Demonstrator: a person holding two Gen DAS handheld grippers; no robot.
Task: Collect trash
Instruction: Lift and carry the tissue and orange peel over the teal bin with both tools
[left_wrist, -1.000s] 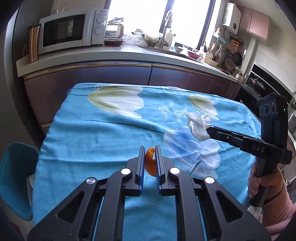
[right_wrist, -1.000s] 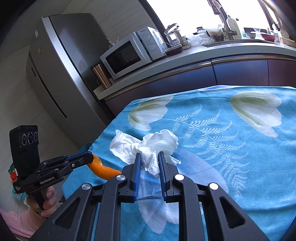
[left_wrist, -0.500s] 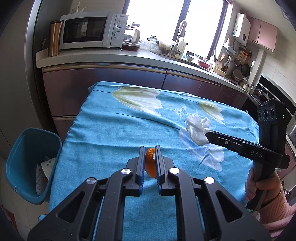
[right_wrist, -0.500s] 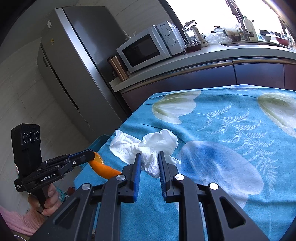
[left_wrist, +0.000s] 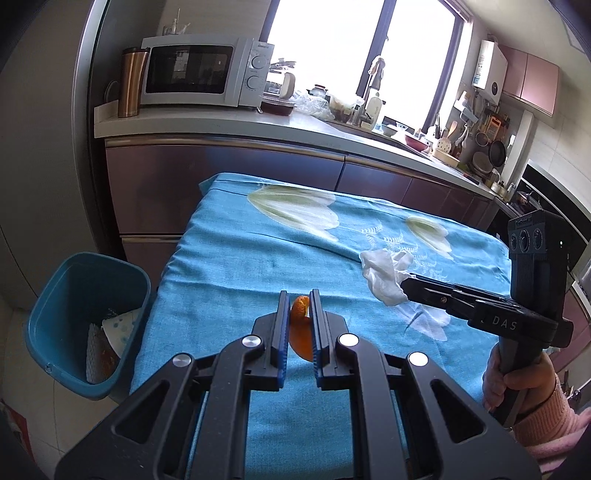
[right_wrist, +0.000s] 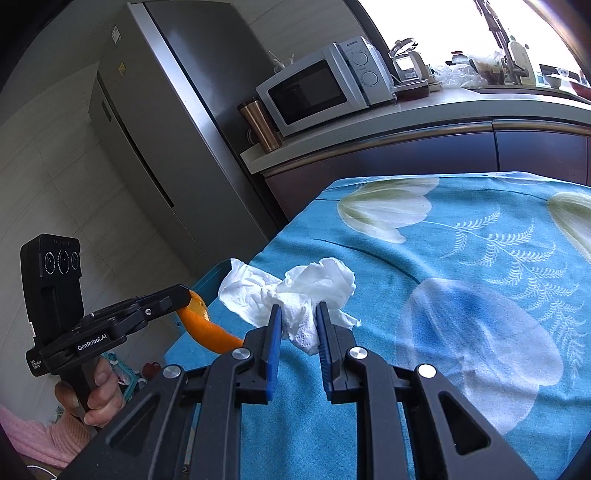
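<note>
We hold 2 bits of trash above the blue tablecloth (left_wrist: 236, 258). Our left gripper (left_wrist: 298, 325) is clamped narrow on an orange peel (left_wrist: 300, 328), and our right gripper (right_wrist: 298, 332) pinches a crumpled tissue (right_wrist: 295, 291) between its pads. The bin (left_wrist: 55, 295) stands on the floor off the table's left edge, with some waste already in it. We judge the carry to the bin comes next. The peel is curved and slick, so it could twist out of the thin grip. The tissue is caught by 1 fold only; a quick swing may tear it loose short of the rim.
</note>
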